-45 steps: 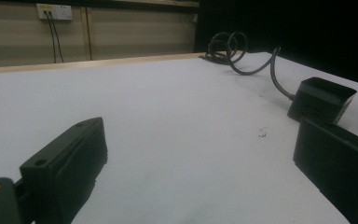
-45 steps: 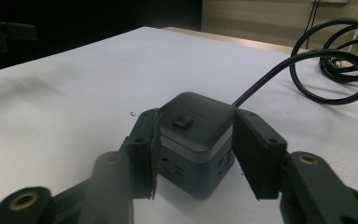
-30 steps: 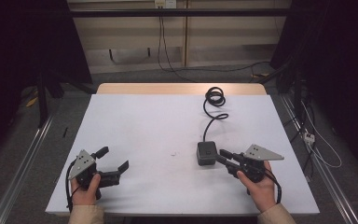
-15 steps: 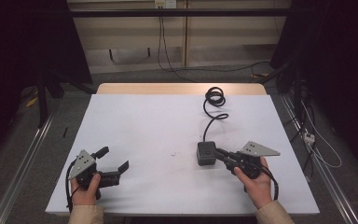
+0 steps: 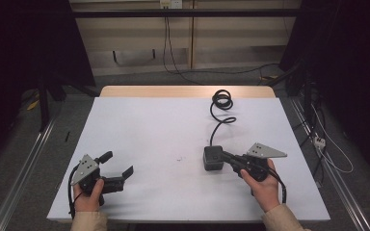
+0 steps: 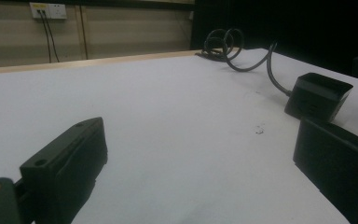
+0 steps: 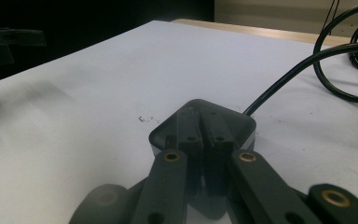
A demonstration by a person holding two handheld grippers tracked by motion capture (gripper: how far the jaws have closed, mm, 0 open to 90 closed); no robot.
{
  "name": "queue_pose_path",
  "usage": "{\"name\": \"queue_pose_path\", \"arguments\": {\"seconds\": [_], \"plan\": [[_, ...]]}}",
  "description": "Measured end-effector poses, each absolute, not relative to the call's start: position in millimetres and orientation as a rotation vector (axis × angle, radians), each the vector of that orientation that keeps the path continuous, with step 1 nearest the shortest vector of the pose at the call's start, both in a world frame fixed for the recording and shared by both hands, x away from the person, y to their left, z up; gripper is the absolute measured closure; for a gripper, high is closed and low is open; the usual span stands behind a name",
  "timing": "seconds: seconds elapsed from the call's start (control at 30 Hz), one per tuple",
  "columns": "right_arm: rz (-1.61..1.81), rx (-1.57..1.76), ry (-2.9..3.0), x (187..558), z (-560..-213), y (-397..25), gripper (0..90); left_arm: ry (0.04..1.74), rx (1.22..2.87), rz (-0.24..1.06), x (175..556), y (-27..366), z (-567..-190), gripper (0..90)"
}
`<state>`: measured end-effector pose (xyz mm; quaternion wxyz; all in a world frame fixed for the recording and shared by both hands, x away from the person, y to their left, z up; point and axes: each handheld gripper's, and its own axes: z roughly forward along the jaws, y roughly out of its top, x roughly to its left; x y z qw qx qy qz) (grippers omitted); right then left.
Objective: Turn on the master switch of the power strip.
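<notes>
Right hand-held gripper (image 5: 227, 159): you hold it low over the worktop, its two jaws drawn nearly together and lying across the top of the black power adapter (image 5: 213, 158); in the right gripper view (image 7: 204, 140) the tips rest side by side on the block's lid, pinching nothing, which reads as pressing or steadying rather than a lift.

Power adapter: it sits flat on the right half of the worktop, just ahead of your right hand (image 5: 262, 185), so the wrist needs no stretch to reach it.

Cable (image 5: 217, 126): it leaves the adapter's far side, snakes away from you and ends in a loose coil (image 5: 222, 99) near the far edge; slack like this lets the block shift without dragging.

Left hand-held gripper (image 5: 118, 169): you park it at the near left corner, jaws spread wide and empty, well apart from the adapter; it looks to be waiting in reserve.

Worktop (image 5: 149, 130): white and bare between the two hands, save a small dark speck (image 5: 179, 158) left of the adapter.

Likely step: settling contact on the adapter before grasping or sliding it.
</notes>
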<state>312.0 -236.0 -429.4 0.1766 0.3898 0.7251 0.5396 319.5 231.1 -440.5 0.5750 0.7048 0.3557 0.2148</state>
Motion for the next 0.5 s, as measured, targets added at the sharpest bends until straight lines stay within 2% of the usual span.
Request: {"name": "queue_pose_path", "arguments": {"seconds": [0.5], "plan": [[1.511,1.108,2.063,318.3,-428.6,-232.9,90.0,0.831,1.654,0.502,319.6,230.6,-440.5,2.5]]}}
